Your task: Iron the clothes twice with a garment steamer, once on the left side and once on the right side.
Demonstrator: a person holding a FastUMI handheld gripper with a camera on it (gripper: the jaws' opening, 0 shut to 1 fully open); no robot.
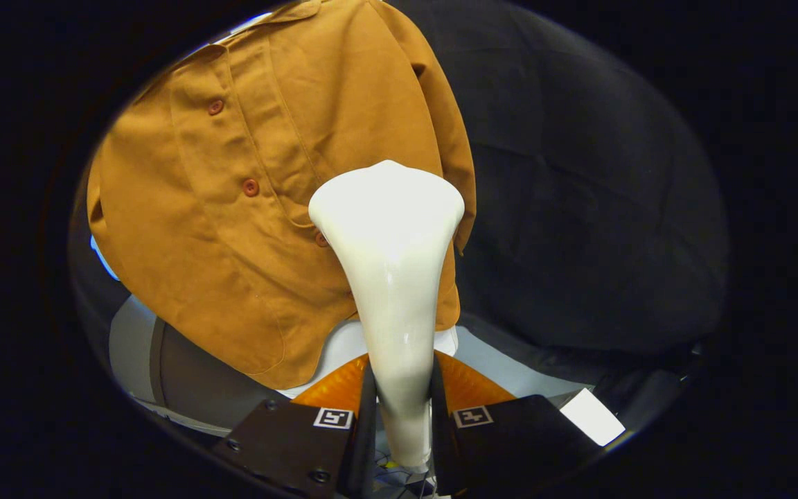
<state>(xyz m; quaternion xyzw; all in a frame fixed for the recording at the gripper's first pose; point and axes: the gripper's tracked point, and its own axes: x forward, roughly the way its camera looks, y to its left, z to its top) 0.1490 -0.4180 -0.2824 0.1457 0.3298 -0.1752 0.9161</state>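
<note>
Seemingly hand-held gripper (402,409) clamped on steamer (388,277), nozzle near shirt (233,208) right edge.

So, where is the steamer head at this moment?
In the gripper view, the gripper is shut on the steamer, whose head lies against the brown shirt, just beside the button row.

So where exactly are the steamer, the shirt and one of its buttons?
steamer (388,229): gripper view, wide white head, its handle clamped between the tool's fingers.
shirt (184,263): gripper view, plain front panel beside the placket.
button (251,187): gripper view, middle button on the placket.
</note>
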